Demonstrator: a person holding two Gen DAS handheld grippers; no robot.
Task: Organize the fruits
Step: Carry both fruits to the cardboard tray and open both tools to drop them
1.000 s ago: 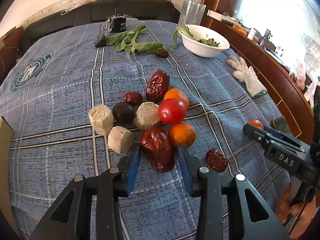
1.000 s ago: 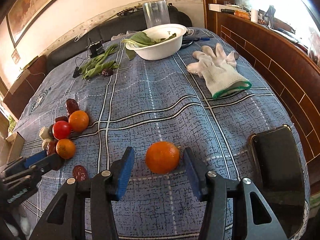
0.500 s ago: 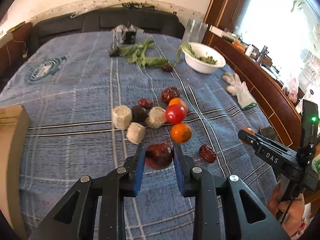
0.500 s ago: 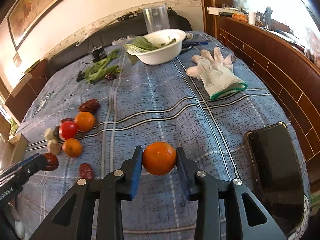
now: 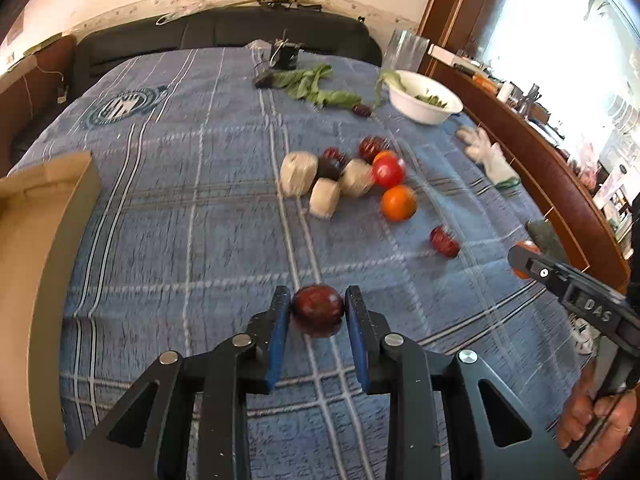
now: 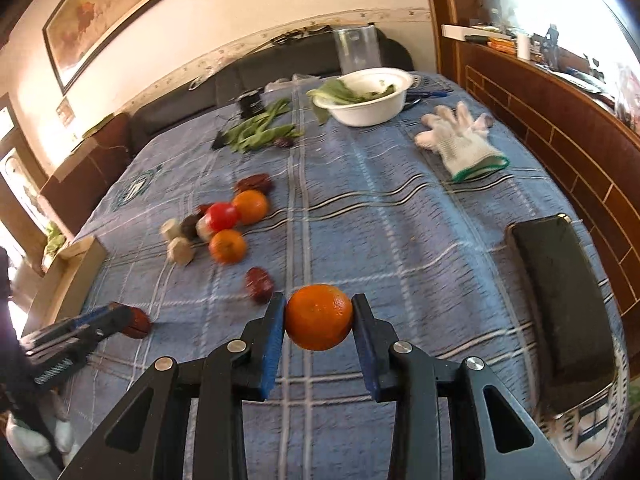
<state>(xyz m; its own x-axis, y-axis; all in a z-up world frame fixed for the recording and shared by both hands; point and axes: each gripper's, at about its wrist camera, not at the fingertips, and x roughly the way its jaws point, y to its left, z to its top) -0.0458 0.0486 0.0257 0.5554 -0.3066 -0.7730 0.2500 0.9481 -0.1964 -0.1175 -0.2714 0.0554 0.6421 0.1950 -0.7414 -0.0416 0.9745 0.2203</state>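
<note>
While the left tool (image 5: 316, 312) clamps a red date (image 5: 317, 310), the right tool (image 6: 319, 318) clamps an orange (image 6: 319, 317).

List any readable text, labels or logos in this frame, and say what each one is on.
"DAS": white letters on the body of the right gripper, seen from the left wrist view.
Round emblem on the blue tablecloth: lettering too blurred to read.
Printed text at the tablecloth's near right corner: upside down, unreadable.
Framed painting: no legible text.

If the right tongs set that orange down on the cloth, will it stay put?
Probably not by itself. The orange is round and smooth, so it may roll. The blue cloth looks soft and rumpled, which might slow it. Releasing low and gently seems safest.
</note>
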